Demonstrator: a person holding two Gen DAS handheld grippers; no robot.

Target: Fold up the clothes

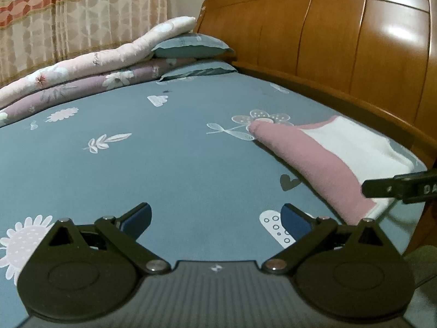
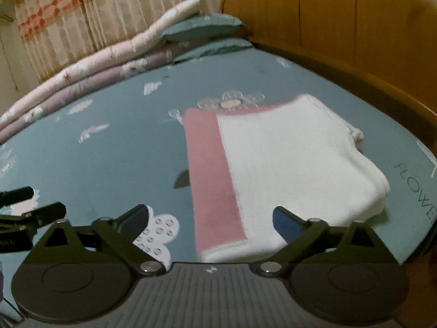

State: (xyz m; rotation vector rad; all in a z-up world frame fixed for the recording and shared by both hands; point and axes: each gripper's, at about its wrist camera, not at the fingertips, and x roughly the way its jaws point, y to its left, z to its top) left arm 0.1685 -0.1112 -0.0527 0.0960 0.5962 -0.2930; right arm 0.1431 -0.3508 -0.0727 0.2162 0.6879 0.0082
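Observation:
A folded pink and white garment (image 2: 273, 164) lies flat on the blue-grey flowered bedsheet (image 2: 109, 164), close to the wooden headboard. In the left wrist view the same garment (image 1: 322, 158) sits at the right. My right gripper (image 2: 210, 221) hovers just before the garment's near edge, jaws wide open, and the pads press on nothing. My left gripper (image 1: 215, 221) is open over bare sheet, to the left of the garment, holding nothing. One finger of the right gripper (image 1: 398, 186) pokes in at the left view's right edge; the left gripper's fingers (image 2: 24, 205) show at the right view's left edge.
A wooden headboard (image 1: 327, 41) runs along the right and back. Rolled pink and purple quilts (image 1: 82, 73) and two blue-grey pillows (image 1: 191, 46) are stacked at the far side, before a patterned curtain (image 1: 68, 13). The bed's edge drops off at the right.

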